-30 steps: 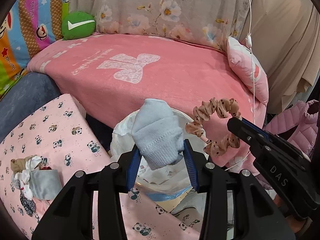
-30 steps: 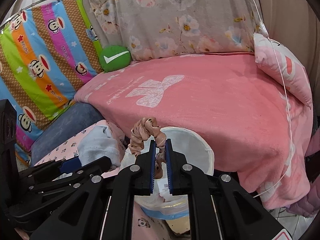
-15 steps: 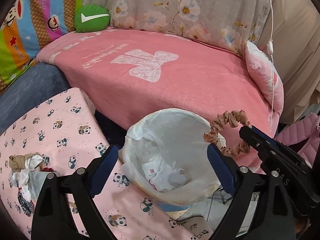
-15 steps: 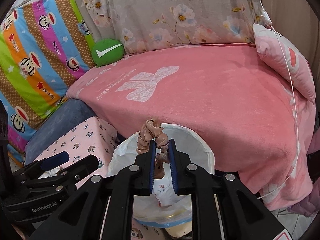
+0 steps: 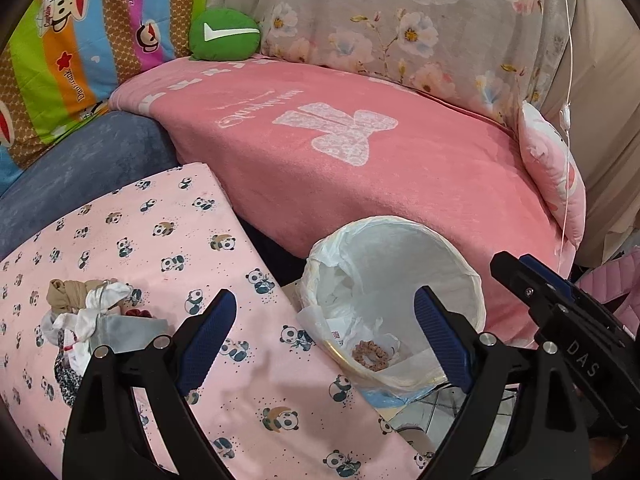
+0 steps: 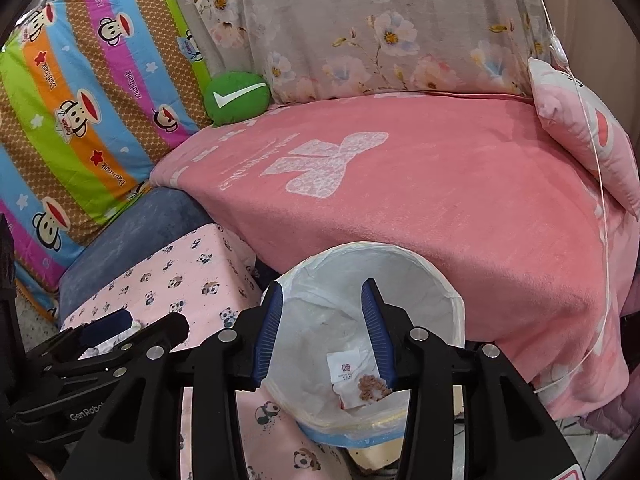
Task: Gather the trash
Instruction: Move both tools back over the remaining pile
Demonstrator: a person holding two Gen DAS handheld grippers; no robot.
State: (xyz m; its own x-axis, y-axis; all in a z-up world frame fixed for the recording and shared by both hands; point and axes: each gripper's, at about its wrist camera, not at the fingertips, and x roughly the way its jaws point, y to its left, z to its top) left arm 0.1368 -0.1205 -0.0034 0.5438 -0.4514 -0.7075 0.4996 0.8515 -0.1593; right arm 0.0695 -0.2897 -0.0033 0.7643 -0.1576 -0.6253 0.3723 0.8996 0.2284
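Note:
A round bin lined with a white plastic bag stands against the pink bed. A brown scrunchie lies at its bottom beside a white paper tag. My right gripper hangs over the bin mouth, its jaws opening, nothing between them. My left gripper stands wide open and empty, straddling the bin's left edge and the panda cloth. A heap of crumpled cloth scraps lies on the panda-print surface at the left. The right gripper's body shows at the right of the left wrist view.
A pink blanket covers the bed behind the bin. The panda-print pink surface lies left of it, beside a blue cushion. A green pillow, a striped quilt and a hanging white cord are behind.
The left gripper let go of the pale blue sock and swung left, now wide open. The right gripper opened and the scrunchie fell into the bin.

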